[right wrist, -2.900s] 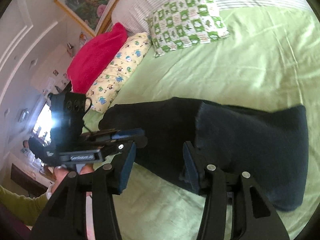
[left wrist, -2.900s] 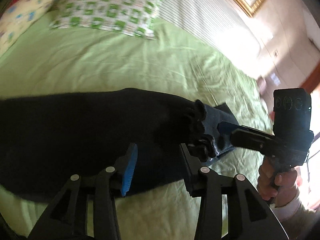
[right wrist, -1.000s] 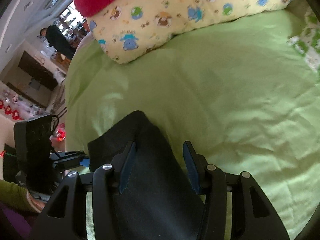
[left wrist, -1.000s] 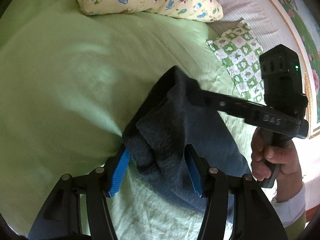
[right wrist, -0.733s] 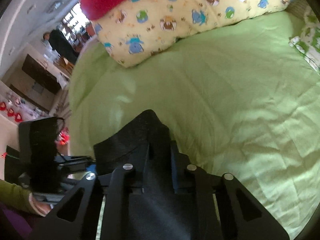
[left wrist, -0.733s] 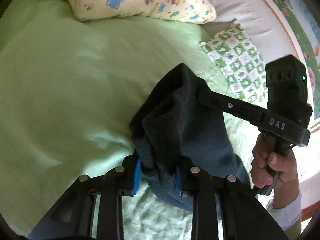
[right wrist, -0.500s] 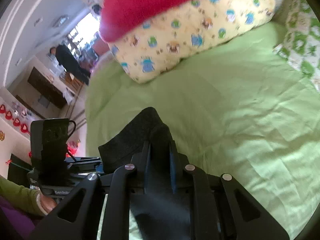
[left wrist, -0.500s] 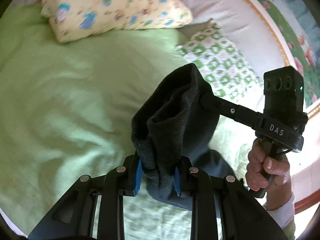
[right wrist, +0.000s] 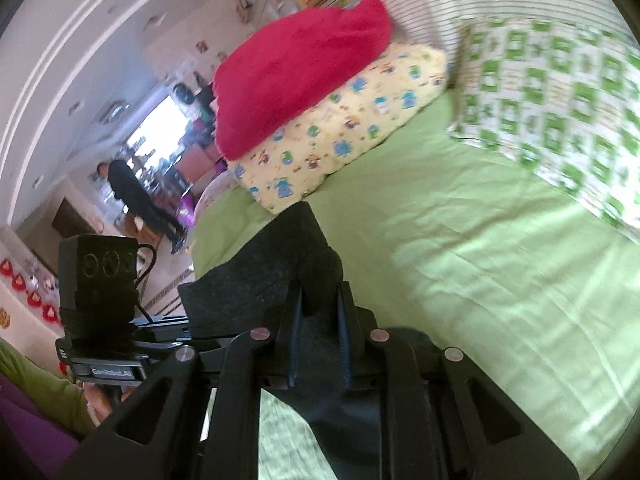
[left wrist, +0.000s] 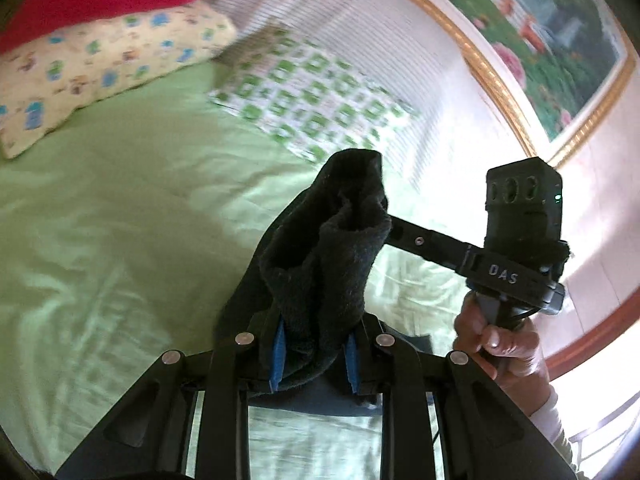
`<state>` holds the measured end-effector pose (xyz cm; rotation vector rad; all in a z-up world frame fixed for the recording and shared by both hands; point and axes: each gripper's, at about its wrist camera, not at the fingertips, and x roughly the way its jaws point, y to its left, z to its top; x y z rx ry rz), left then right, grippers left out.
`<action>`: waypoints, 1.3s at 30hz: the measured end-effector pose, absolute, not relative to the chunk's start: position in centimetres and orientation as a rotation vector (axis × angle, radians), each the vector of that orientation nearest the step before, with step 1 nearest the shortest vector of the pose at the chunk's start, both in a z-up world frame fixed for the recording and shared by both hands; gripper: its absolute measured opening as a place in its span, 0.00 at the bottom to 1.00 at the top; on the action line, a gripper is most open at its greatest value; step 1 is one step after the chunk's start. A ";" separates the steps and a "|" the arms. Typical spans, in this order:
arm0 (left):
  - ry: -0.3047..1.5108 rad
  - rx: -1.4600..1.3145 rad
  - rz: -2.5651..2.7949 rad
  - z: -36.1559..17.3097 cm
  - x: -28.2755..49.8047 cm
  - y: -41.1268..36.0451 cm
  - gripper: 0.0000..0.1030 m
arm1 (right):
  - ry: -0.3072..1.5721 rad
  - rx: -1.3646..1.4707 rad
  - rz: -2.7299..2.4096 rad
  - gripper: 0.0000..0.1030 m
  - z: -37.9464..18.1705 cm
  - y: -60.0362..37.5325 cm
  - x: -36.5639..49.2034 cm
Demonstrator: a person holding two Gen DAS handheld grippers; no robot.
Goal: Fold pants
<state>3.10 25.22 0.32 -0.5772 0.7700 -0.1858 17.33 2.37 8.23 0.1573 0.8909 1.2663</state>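
Observation:
The dark pants [left wrist: 320, 264] hang lifted above the green bed sheet [left wrist: 100, 220]. My left gripper [left wrist: 314, 354] is shut on a bunched end of the cloth, blue pads pressed against it. In the right wrist view my right gripper [right wrist: 318, 334] is shut on the pants [right wrist: 276, 272] as well, the fabric rising between its fingers and draping below. Each view shows the other gripper: the right one [left wrist: 394, 234] reaches into the cloth from the right, held by a hand [left wrist: 496, 340]; the left one's camera block [right wrist: 100, 280] sits at the left.
A yellow cartoon pillow [right wrist: 340, 136] with a red cushion [right wrist: 296, 56] on top and a green-checked pillow [right wrist: 560, 100] lie at the bed's head. A striped headboard [left wrist: 380, 52] and a framed painting [left wrist: 540, 32] stand behind. A person [right wrist: 136, 196] stands far off in the room.
Both grippers closed on the pants' end and raised it off the sheet, swinging toward the pillows and headboard. The cloth now hangs bunched between them.

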 end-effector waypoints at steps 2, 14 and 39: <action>0.777 -0.555 -0.208 0.4 3.1 23.5 0.22 | 0.888 0.186 1.241 0.17 7.9 0.2 17.1; 0.840 -0.448 -0.324 -0.5 4.3 14.4 0.22 | 0.886 0.343 1.126 0.17 4.4 -9.8 16.4; 0.924 -0.282 -0.405 -4.2 6.9 5.2 0.22 | 0.899 0.510 1.003 0.17 -2.2 -18.7 15.9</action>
